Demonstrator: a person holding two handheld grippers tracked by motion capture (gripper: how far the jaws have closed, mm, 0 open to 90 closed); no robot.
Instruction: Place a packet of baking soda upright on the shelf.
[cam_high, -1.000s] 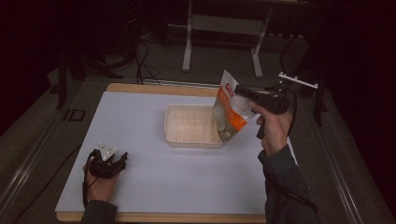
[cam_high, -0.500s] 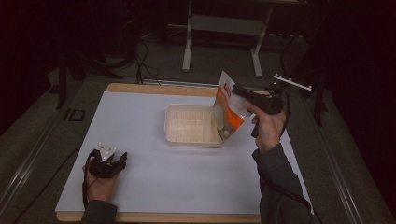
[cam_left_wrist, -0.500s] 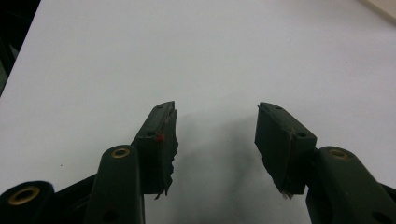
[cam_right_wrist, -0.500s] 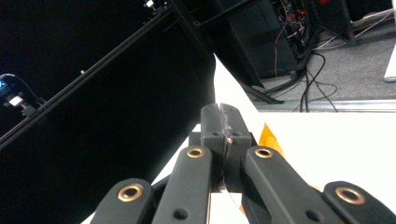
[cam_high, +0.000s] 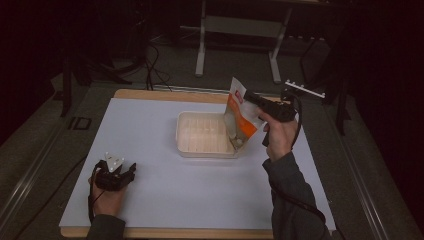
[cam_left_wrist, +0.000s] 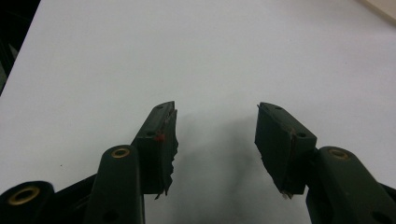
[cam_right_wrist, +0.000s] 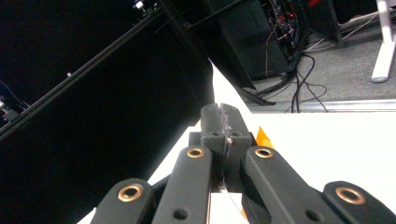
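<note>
Dim room, bright glaring tabletop (cam_high: 165, 195)

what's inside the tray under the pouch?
The tray looks empty across its ribbed floor. The orange pouch, clamped in the right hand-held gripper, covers its right corner; anything poured there is hidden.
</note>
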